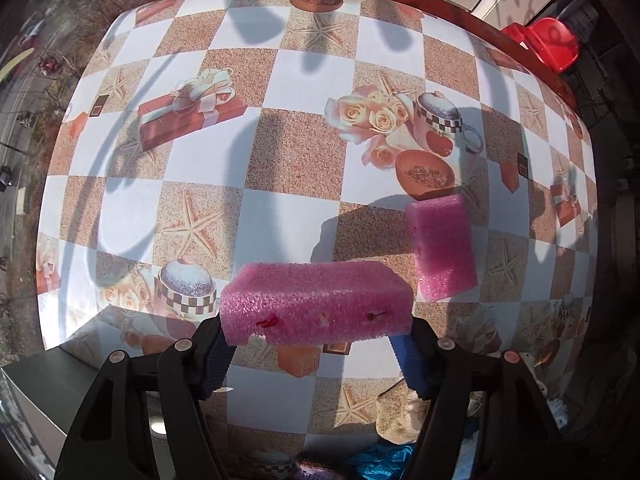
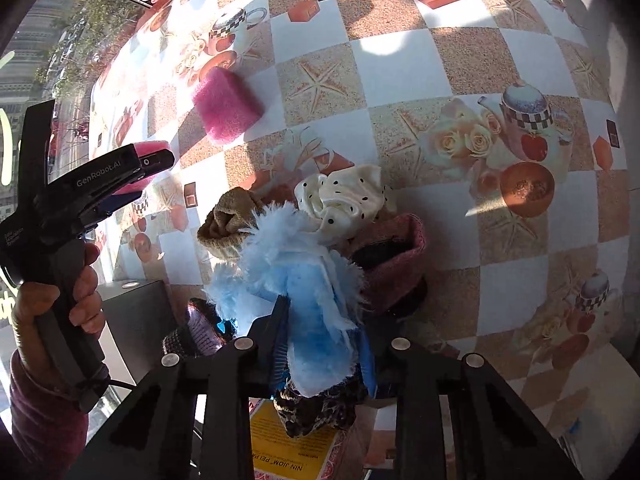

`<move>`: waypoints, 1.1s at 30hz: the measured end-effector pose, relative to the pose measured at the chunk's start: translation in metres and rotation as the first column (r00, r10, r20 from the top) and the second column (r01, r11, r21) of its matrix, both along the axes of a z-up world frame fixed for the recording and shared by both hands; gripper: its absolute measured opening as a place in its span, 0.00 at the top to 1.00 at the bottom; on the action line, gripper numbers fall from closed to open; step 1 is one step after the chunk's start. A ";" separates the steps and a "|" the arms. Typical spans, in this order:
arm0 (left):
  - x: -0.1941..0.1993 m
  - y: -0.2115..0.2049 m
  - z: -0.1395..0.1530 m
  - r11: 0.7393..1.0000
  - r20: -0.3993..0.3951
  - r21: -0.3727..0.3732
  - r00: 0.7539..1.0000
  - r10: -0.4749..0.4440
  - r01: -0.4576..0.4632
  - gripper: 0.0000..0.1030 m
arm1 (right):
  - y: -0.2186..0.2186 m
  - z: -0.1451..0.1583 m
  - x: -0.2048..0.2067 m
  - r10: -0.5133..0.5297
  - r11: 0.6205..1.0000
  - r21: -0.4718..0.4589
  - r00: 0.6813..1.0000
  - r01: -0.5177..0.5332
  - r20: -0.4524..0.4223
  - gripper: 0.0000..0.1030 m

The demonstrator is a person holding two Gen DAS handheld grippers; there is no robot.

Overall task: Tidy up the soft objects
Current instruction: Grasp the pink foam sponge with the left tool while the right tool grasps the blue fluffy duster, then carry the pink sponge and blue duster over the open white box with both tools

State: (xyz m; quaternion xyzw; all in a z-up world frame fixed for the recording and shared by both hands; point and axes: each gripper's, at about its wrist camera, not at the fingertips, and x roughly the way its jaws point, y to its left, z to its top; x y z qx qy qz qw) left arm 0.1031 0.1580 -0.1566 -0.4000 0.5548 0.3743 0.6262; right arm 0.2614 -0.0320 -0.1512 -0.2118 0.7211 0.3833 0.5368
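A pink sponge [image 1: 316, 300] spans the blue pads of my left gripper [image 1: 316, 336], which is shut on its two ends and holds it above the checked tablecloth [image 1: 304, 80]. A second pink sponge [image 1: 444, 246] lies on the cloth just beyond, to the right. In the right wrist view, my right gripper [image 2: 324, 344] is shut on a fluffy light-blue scrunchie [image 2: 304, 288] in a pile of soft things. The left gripper [image 2: 148, 172], held by a hand [image 2: 76, 292], is at the left with its sponge [image 2: 154, 146]. The loose sponge [image 2: 226, 106] lies beyond it.
Around the blue scrunchie lie a white dotted scrunchie [image 2: 344, 196], a tan one [image 2: 226, 220], a dusty-pink one [image 2: 396, 264], a leopard-print one [image 2: 316, 408] and a purple knit piece [image 2: 196, 332]. A dark box [image 2: 136, 312] stands at the left. A red chair [image 1: 548, 44] stands past the table.
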 end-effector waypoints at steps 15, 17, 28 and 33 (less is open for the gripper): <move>-0.017 -0.014 0.056 0.993 0.054 0.105 0.996 -0.064 0.058 0.29 | -0.012 0.055 0.020 -0.089 0.986 0.149 0.995 0.081 0.044 0.89; -0.017 -0.020 0.064 0.988 0.053 0.128 0.995 -0.089 0.082 0.29 | -0.013 0.066 0.026 -0.092 0.982 0.168 0.994 0.083 0.052 0.89; -0.016 -0.071 0.105 0.958 0.059 0.218 0.978 -0.201 0.184 0.29 | -0.037 0.107 0.026 -0.068 0.978 0.205 0.978 0.027 0.198 0.89; -0.009 -0.105 0.120 0.940 0.062 0.234 0.961 -0.268 0.247 0.29 | -0.060 0.121 0.025 -0.083 0.975 0.219 0.974 0.035 0.211 0.89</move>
